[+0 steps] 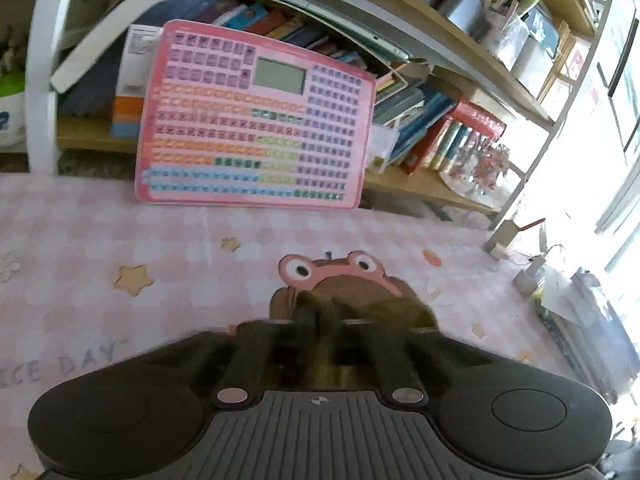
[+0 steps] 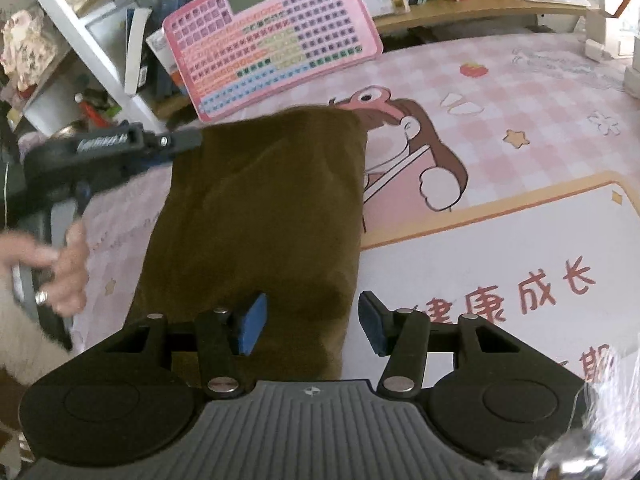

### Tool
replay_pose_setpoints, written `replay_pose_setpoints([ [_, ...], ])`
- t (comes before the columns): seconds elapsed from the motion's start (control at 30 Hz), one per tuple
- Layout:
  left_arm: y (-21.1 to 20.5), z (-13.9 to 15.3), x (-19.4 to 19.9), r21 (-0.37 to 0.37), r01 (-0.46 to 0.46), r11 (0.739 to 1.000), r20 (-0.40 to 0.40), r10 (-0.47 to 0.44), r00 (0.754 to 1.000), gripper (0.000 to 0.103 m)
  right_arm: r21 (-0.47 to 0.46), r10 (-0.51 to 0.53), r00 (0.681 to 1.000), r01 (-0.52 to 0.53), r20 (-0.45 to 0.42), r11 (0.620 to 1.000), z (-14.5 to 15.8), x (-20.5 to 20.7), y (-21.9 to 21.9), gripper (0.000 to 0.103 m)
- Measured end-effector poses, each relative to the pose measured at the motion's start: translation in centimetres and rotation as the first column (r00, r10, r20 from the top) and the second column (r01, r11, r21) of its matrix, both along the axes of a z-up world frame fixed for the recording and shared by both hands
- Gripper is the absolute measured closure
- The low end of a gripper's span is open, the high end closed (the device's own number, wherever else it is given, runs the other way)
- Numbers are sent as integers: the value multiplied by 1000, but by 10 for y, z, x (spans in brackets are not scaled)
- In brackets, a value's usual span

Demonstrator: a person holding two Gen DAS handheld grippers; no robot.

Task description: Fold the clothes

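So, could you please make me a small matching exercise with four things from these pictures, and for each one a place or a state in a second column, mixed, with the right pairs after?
Column one:
1. brown garment
2. pink keyboard board
3. left gripper
4. right gripper

Column two:
a. jaws apart, above the near end of the garment
b. leaning against the bookshelf
c. jaws shut
d. lying folded on the pink checked mat

Pairs: 1-d, 2-b, 3-c, 4-a
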State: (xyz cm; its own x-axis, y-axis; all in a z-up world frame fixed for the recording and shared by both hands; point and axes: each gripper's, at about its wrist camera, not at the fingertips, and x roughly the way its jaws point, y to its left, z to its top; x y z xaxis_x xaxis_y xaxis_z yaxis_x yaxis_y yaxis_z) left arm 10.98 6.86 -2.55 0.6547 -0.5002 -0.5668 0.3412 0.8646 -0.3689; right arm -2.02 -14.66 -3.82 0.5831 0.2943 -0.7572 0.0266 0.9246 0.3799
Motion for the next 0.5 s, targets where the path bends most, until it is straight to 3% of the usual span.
replay_pose_setpoints([
  [0.13,-7,-30,25,55,-16,998,-101,22,995,101,19,-9,999,10,-41,1000,-10,3,1,55],
  [0.2,-9,-38,28,82,-9,997,-107,18,994,93,29,-16,998,18,-53,999,-13,4,1,55],
  [0.33,19,-23,23,-31,-83,996,-121,79,990,86,13,-18,999,19,-45,1000,-9,2,2,54],
  [0.37,28,-19,16,-61,-99,993,-112,92,989,76,10,-19,999,19,-40,1000,-7,1,2,54],
  [0.47,47,-15,-8,-79,-73,994,-113,64,991,26,34,-39,999,40,-22,999,-4,0,-4,54],
  [0.5,50,-17,-15,-76,-52,996,-133,42,990,25,54,-53,998,54,-21,997,-4,0,-8,54],
])
